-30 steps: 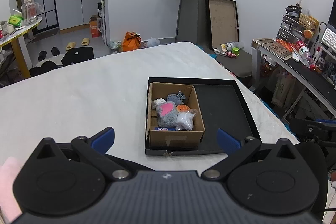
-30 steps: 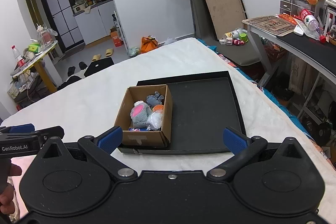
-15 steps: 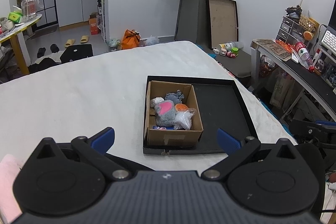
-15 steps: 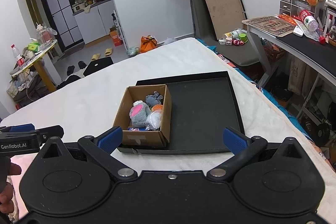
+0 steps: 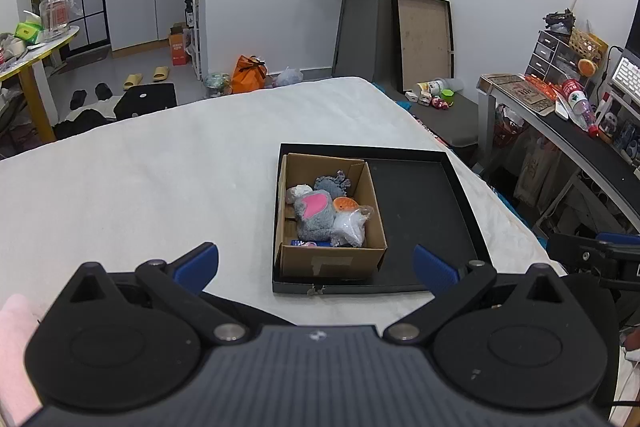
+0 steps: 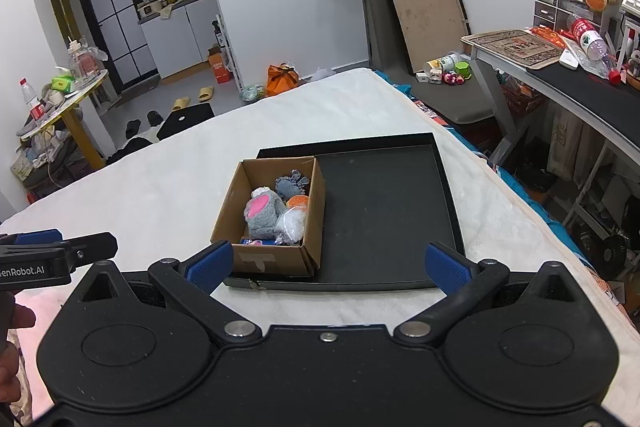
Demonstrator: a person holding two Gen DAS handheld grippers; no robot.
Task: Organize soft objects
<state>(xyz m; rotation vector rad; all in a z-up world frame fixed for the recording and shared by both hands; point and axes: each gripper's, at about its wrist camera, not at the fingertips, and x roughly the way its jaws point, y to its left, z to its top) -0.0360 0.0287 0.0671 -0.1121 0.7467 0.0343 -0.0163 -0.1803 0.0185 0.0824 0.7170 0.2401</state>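
Note:
A brown cardboard box (image 5: 331, 259) (image 6: 267, 260) stands in the left part of a shallow black tray (image 5: 416, 211) (image 6: 384, 211) on a white bed. In the box lie a grey plush toy with a pink patch (image 5: 314, 213) (image 6: 262, 213), a grey knitted piece (image 5: 331, 183) (image 6: 291, 183), an orange item (image 5: 345, 203) (image 6: 298, 201) and a clear bag of white stuff (image 5: 350, 225) (image 6: 291, 223). My left gripper (image 5: 316, 262) hovers open in front of the box, nothing between its fingers. My right gripper (image 6: 327, 262) is open too, just before the tray's near edge.
The white bed (image 5: 140, 179) spreads wide to the left of the tray. A desk (image 6: 576, 83) with clutter runs along the right, beyond the bed's edge. The other gripper (image 6: 52, 257) and a hand show at the right view's left edge. Pink fabric (image 5: 12, 347) lies at lower left.
Both views have shifted only slightly; the box and tray sit a touch nearer in the left wrist view. Both grippers stay open and empty.

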